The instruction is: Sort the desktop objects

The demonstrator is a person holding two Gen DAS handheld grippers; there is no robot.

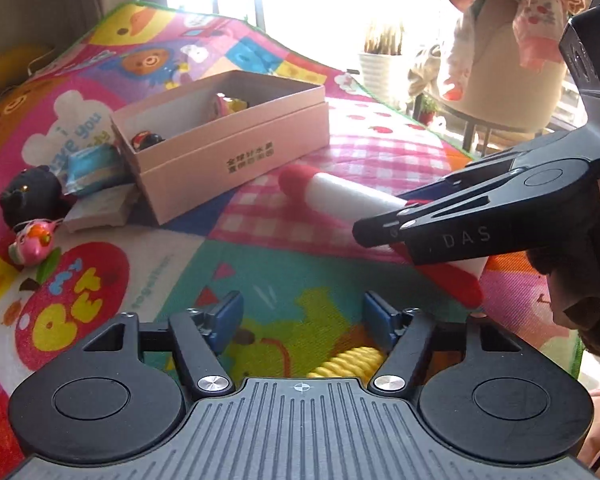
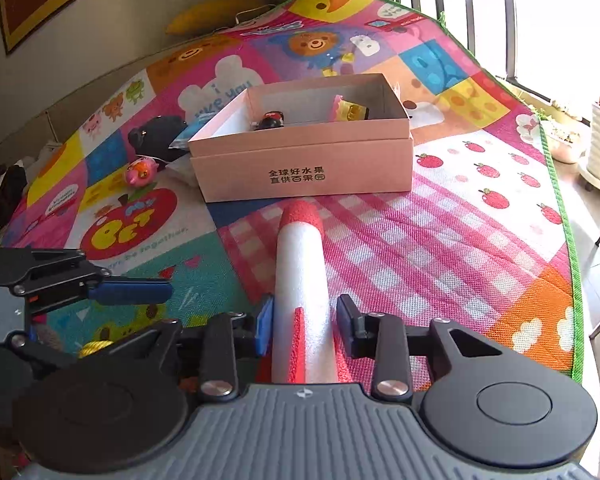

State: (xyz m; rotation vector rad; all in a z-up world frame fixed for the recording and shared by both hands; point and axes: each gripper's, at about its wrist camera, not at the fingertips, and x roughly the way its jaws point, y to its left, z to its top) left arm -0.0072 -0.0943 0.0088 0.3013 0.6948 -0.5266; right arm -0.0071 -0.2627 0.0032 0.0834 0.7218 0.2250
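Right wrist view: right gripper (image 2: 302,326) straddles rocket (image 2: 300,264), left pad touching, right pad apart; grip unclear. Rocket's long axis points nose-first at box (image 2: 300,168), just ahead. Left gripper (image 1: 302,320) open, empty.

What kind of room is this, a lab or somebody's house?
Most likely a home, perhaps a living room: a cartoon play mat, framed pictures on the wall, and potted plants by a bright window.

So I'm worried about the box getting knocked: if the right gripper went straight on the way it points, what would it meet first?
Probably the pink box. The foam rocket between the right gripper pads aims at its front wall, so its red nose would likely hit first.
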